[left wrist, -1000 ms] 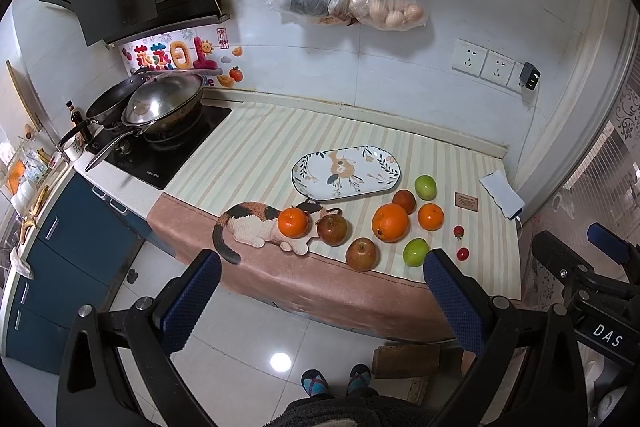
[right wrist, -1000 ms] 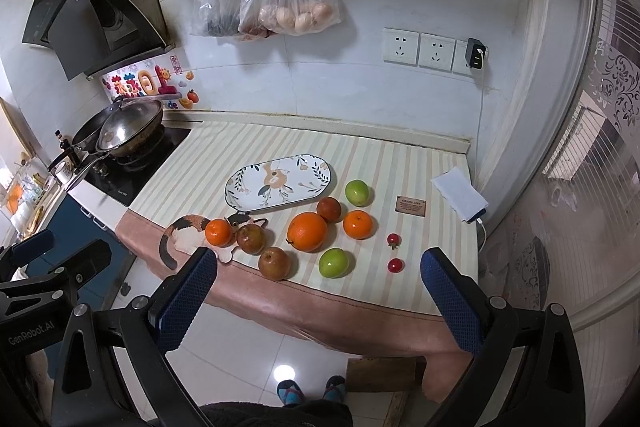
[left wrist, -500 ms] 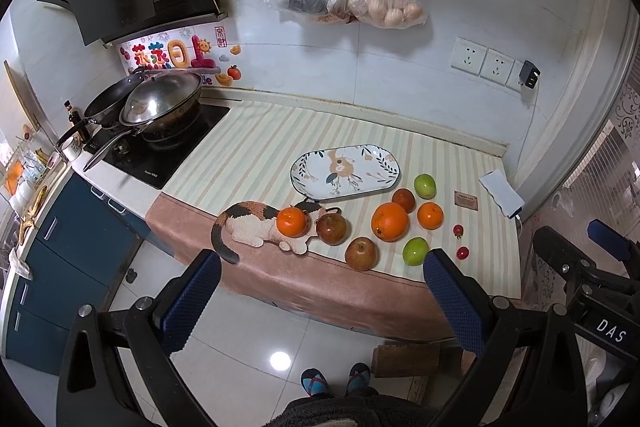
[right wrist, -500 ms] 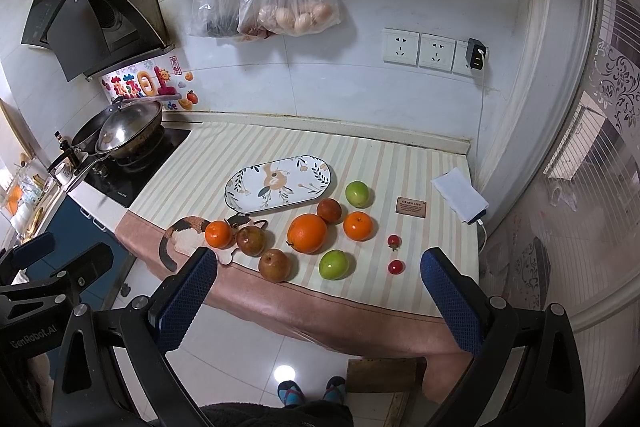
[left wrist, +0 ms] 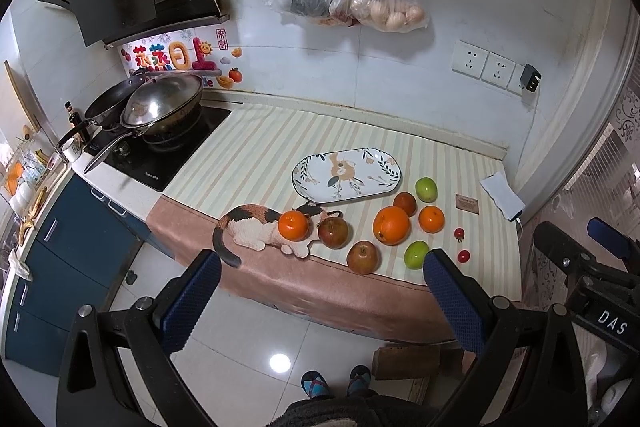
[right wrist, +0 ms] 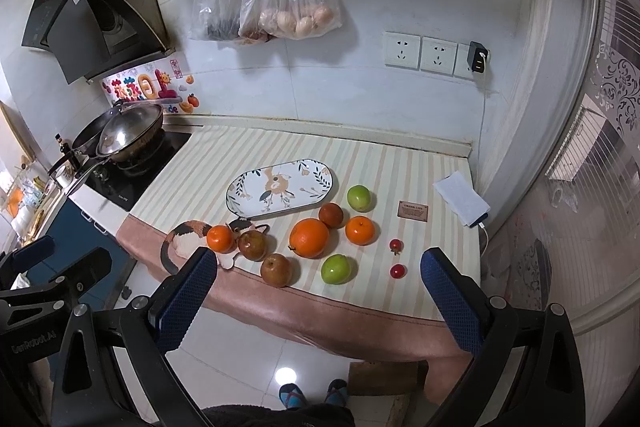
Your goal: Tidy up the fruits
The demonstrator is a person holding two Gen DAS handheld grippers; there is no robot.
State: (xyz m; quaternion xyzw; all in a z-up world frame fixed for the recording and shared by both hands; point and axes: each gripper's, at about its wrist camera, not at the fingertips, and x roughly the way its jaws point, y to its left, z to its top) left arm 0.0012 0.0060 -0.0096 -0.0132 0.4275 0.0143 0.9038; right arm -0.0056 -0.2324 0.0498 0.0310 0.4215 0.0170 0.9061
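Orange and green fruit (left wrist: 391, 225) sits untouched below the empty plate (left wrist: 346, 175) at frame centre, unchanged, while your left gripper (left wrist: 320, 301) and right gripper (right wrist: 318, 301) both stay wide, holding nothing.

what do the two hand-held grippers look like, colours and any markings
Both are black frames with silver bolts and two fingers faced with textured blue pads. The left hand-held gripper reads GenRobot.AI on its side, seen from the right wrist; the right hand-held gripper reads DAS.

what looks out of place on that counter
The plate is bare while all the fruit sits loose on the cloth beside it. One small orange rests on a cat figure at the counter's front edge.
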